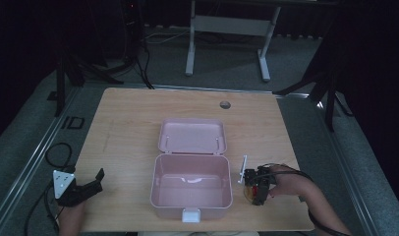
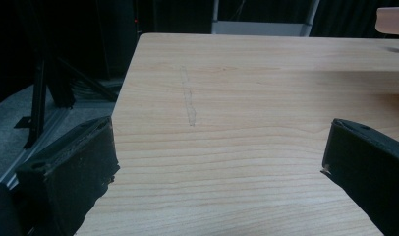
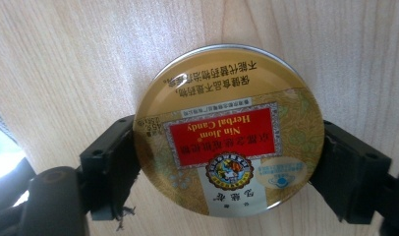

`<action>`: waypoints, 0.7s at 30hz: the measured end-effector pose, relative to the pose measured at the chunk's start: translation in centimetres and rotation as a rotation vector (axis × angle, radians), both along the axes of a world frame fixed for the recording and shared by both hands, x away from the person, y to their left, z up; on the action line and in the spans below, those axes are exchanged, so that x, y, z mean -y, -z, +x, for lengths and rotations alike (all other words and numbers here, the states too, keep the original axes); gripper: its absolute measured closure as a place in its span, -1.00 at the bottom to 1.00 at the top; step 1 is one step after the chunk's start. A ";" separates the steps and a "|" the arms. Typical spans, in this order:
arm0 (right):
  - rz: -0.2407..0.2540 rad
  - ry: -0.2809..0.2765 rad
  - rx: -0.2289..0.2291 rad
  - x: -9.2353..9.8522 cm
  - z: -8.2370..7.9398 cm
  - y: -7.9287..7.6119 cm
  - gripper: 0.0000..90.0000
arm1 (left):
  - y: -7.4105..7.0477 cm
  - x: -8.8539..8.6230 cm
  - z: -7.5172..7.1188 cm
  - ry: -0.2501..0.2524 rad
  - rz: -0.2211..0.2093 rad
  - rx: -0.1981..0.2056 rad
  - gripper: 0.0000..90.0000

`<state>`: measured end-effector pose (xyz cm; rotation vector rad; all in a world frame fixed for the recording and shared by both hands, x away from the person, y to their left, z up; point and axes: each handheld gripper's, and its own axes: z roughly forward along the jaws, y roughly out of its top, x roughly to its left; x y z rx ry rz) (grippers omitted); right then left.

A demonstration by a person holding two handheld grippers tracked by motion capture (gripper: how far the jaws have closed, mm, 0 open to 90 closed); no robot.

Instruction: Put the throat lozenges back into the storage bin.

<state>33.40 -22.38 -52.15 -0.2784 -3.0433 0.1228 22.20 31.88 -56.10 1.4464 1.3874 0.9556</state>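
While it lies flat on the table (image 1: 128, 128), the herbal candy tin (image 3: 228, 130) sits clamped between the right tool's (image 3: 229, 162) jaws.

Each black jaw presses a side of the round gold tin, its red label facing up, just right of the open pink box (image 1: 191, 186). At the near left edge, the left tool (image 2: 219, 162) hovers with jaws spread wide, holding nothing. The box's lid (image 1: 191, 135) lies folded back beyond it, and farther off a round hole (image 1: 225, 104) marks the tabletop.

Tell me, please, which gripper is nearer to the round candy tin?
Right. The right gripper has its jaws on either side of the candy tin; the left gripper rests beyond the open pink box.
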 end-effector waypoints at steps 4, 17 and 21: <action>-0.022 -0.004 0.009 0.1 -0.1 -0.1 -0.56 | 0.0 0.0 0.0 0.000 0.001 -0.001 -0.99; -0.025 0.018 0.010 0.2 -0.6 -3.1 -0.56 | 0.0 0.0 0.0 -0.001 -0.001 0.000 -0.99; -0.022 0.027 -0.001 0.2 -0.6 -4.2 -0.56 | 0.0 0.0 0.0 0.000 0.000 0.000 -0.99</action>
